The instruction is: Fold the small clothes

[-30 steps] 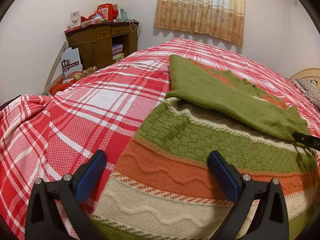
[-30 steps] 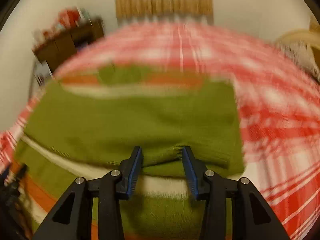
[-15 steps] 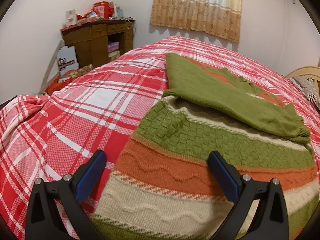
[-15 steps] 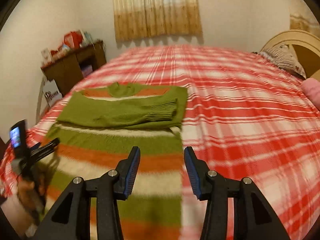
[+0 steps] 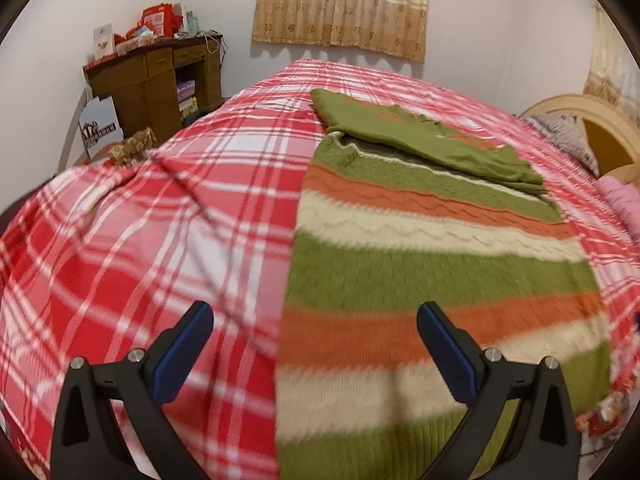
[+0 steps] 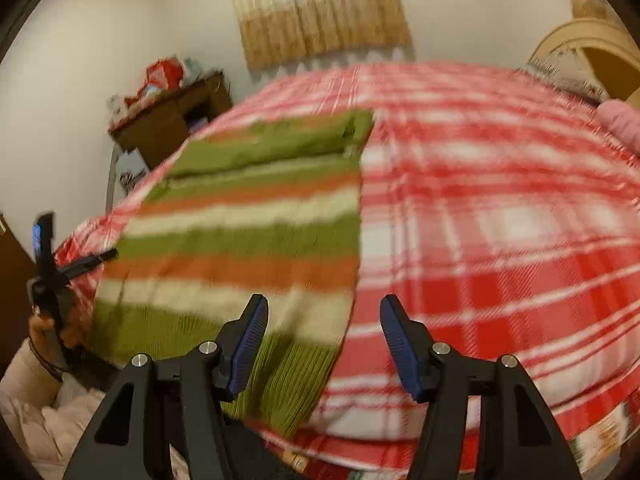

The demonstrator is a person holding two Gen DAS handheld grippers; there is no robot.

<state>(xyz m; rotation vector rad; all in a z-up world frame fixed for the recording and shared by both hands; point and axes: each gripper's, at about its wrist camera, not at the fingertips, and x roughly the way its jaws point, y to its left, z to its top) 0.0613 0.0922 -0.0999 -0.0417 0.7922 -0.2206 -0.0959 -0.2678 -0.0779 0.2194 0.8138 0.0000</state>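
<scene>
A striped green, orange and cream knitted sweater (image 5: 420,256) lies flat on the red plaid bed (image 5: 160,216), with both green sleeves (image 5: 424,140) folded across its upper part. My left gripper (image 5: 314,344) is open and empty above the sweater's near left hem corner. My right gripper (image 6: 324,344) is open and empty above the near right hem corner of the sweater (image 6: 240,240). The left gripper also shows at the left of the right wrist view (image 6: 52,264), held by a hand.
A brown desk (image 5: 152,80) with clutter stands against the wall beyond the bed's far left. A curtain (image 5: 344,4) hangs at the back. A headboard (image 5: 588,128) and pillows are at the right. The bed's near edge drops off just below the hem (image 6: 288,396).
Both grippers have pulled back from the folded sleeves toward the hem. The right gripper, narrower before, has let the sleeve go and opened wider. The sleeve now lies on the sweater.
</scene>
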